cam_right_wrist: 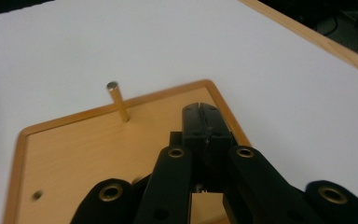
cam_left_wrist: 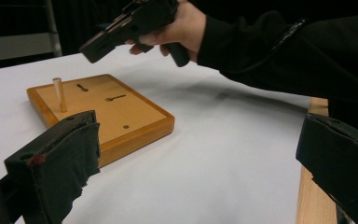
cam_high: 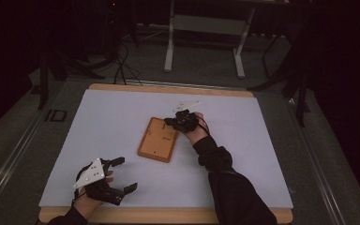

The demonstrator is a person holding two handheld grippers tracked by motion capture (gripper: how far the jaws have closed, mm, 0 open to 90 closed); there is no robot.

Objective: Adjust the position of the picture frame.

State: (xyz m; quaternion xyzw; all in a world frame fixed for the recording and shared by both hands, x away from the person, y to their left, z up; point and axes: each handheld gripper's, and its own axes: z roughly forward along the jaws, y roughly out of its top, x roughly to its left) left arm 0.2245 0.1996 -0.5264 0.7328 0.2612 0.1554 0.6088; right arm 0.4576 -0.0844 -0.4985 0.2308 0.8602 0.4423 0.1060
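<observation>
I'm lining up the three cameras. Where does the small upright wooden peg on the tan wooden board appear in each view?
High view: too small to make out; the tan wooden board lies at table centre, under the right gripper.
Left gripper view: the small upright wooden peg stands at the board's far left corner.
Right gripper view: upper left of centre, beyond the shut jaws.
Shared landmark: the board's raised orange rim.

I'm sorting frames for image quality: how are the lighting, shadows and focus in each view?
High view: dim, the room beyond the table nearly black, the board small but readable. Left gripper view: brighter, board and peg sharp, near jaws soft, a faint shadow under the sleeve. Right gripper view: even light, right gripper sharp, the board's near-left corner slightly blurred.
</observation>
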